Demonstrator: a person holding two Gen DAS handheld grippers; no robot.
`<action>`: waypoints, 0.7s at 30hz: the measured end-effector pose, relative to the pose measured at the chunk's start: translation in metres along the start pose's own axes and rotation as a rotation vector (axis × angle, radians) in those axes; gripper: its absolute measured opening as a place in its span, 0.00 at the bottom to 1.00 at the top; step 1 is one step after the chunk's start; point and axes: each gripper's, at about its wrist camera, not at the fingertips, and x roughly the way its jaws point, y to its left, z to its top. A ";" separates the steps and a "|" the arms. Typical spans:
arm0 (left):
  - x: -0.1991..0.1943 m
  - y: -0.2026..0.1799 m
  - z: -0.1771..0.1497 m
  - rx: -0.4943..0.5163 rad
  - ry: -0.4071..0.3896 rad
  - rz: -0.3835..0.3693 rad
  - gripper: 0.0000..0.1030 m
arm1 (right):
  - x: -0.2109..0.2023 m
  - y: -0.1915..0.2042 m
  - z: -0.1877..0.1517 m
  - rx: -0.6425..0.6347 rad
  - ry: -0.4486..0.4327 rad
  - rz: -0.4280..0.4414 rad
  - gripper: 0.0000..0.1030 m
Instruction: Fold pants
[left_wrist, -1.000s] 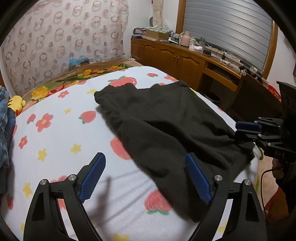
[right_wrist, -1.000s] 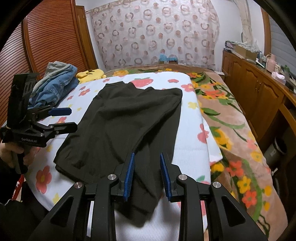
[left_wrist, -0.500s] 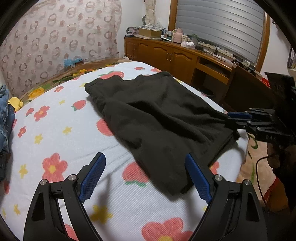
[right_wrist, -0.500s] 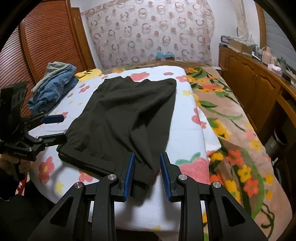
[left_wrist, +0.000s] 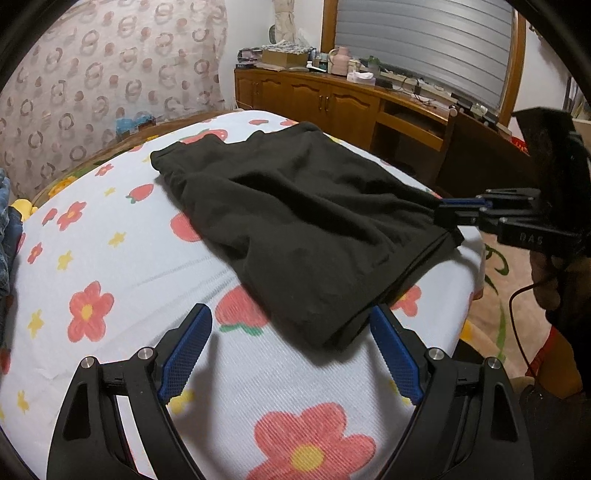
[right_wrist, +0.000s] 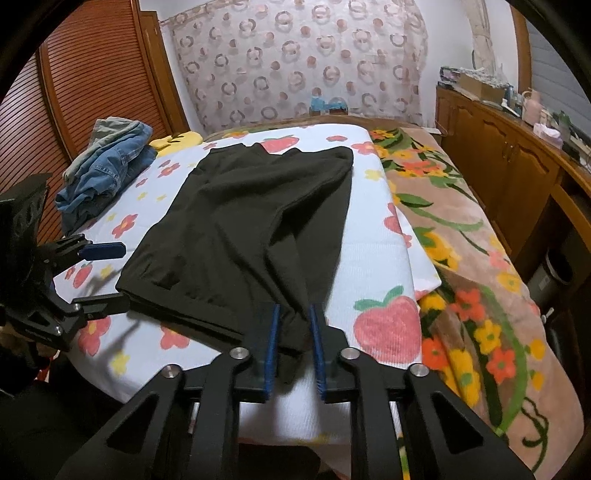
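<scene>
Left wrist view: we see the black pants (left_wrist: 295, 221) lying flat on the bed (left_wrist: 110, 266), on its strawberry-and-flower sheet. Since a second ago the near hem has slid toward us; it now lies just ahead of our left tool (left_wrist: 291, 354), whose jaws stand wide apart with nothing between them. Across the cloth, the right tool (left_wrist: 458, 210) has the far hem corner between its blue pads.

Right wrist view: the right tool's jaws are closing on that hem corner (right_wrist: 291, 332), narrower than a second ago, and dark fabric sits between the pads, bunched. We judge the grasp is nearly set but cannot confirm the pads press yet. The left tool (right_wrist: 99, 277) hovers spread at the opposite hem corner, fabric edge beside its lower finger.

Meaning for the task: one hem corner is being secured, the other is not yet taken; the fold itself is not begun.

Containers: none in use. Folded jeans (right_wrist: 107, 170) sit piled on the bed's far left, well apart.
</scene>
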 end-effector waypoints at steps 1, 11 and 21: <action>0.000 0.000 0.000 0.003 0.000 0.005 0.85 | -0.001 0.000 0.000 -0.002 -0.003 0.001 0.10; -0.003 -0.006 -0.002 0.045 -0.005 0.008 0.63 | -0.018 0.002 -0.001 -0.019 -0.032 0.008 0.07; -0.003 -0.010 -0.002 0.056 -0.006 0.022 0.48 | -0.023 0.004 -0.004 -0.023 -0.035 0.010 0.07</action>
